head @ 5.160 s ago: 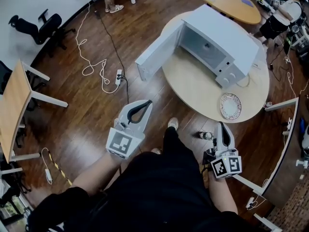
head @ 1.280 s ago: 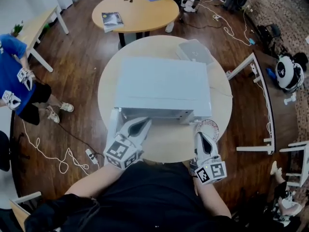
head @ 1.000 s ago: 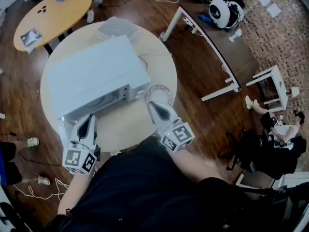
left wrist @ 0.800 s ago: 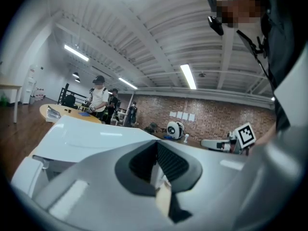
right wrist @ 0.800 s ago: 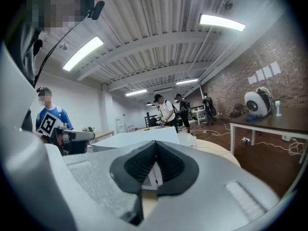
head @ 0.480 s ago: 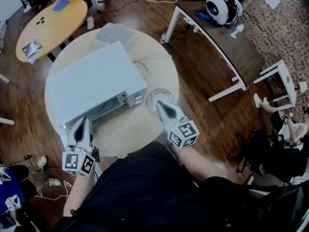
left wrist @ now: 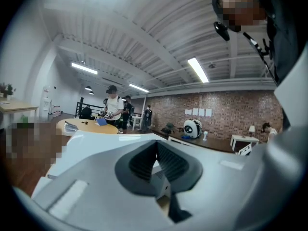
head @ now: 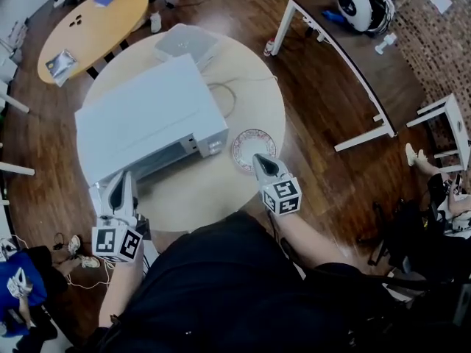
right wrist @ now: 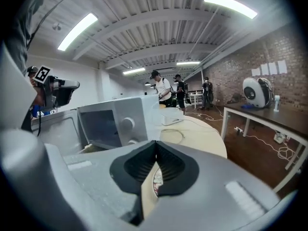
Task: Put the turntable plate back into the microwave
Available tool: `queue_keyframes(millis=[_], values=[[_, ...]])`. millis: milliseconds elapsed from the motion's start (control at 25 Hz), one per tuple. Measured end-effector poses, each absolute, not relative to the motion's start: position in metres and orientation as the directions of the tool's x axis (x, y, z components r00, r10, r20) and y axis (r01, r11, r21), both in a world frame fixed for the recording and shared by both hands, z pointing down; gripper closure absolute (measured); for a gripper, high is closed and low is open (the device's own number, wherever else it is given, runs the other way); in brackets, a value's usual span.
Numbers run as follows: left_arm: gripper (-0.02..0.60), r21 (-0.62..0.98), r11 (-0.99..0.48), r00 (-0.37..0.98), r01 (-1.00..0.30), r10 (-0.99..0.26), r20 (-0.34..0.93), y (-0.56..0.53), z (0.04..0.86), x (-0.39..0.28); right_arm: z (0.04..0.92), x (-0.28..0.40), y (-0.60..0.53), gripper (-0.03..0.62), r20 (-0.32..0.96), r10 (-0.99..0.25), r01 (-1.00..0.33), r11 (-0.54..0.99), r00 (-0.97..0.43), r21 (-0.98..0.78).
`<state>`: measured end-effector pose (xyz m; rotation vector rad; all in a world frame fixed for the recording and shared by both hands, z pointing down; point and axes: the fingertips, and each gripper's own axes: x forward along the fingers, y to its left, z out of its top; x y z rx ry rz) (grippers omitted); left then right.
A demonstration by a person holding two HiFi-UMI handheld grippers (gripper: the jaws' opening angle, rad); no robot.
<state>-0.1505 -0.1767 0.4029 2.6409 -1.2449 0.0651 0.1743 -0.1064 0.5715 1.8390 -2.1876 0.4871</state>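
Head view. On the table point(head: 210, 191), just right of the microwave point(head: 151, 120): the plate point(head: 254, 149), flat, face up, apart from the microwave's front corner. Round, so no long axis; rim the only edge to take. Just short of its near rim, the right gripper point(head: 263, 160), aimed up the picture straight at it, close but not seen to touch. Far to the left, by the microwave's lower-left corner, the left gripper point(head: 120, 184), well apart from the plate. Nearer of the 2 by a wide margin: the right. Microwave mouth turned toward the person, down-left in this picture.

Left gripper view. Left gripper point(left wrist: 157, 142) with both pads pressed together, nothing between them. Ahead, only the white bulk of the microwave point(left wrist: 91, 141); no plate here.

Right gripper view. Right gripper point(right wrist: 156, 143) with jaws closed tip to tip, empty. Through the slit under the tips, a sliver of the plate point(right wrist: 157, 181), directly ahead and below. Up and left of it, the microwave point(right wrist: 113, 121), dark cavity open, door point(right wrist: 57, 129) swung out to the left.

Judged: approach to the plate only, no hold yet. Likely needed next: jaws parted, 1 pad over and 1 under the near rim, then a carry leftward, kept level, into the cavity.
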Motion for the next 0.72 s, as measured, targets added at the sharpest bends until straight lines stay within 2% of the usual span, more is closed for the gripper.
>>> queue_keyframes(millis=[200,240,360,720], values=[[0.578,0.162,-0.620,0.640,-0.767,-0.753,0.151,-0.176,0.403,-0.141,0.606,0.201,-0.100,0.591,0.462,-0.879,-0.993,0.086,-0.115,-0.083],[0.578,0.162,-0.619,0.639,-0.769,-0.753,0.156,-0.176,0.404,-0.140,0.612,0.204,-0.099,0.560,0.476,-0.873,-0.994,0.076,-0.106,-0.083],[0.578,0.160,-0.617,0.637,-0.770,-0.753,0.165,-0.175,0.405,-0.136,0.625,0.217,-0.099,0.520,0.498,-0.864,-0.997,0.040,-0.071,-0.073],[0.578,0.126,-0.612,0.624,-0.781,-0.754,0.206,-0.173,0.404,-0.135,0.652,0.255,-0.102,0.428,0.543,-0.840,-0.995,-0.073,0.025,-0.067]])
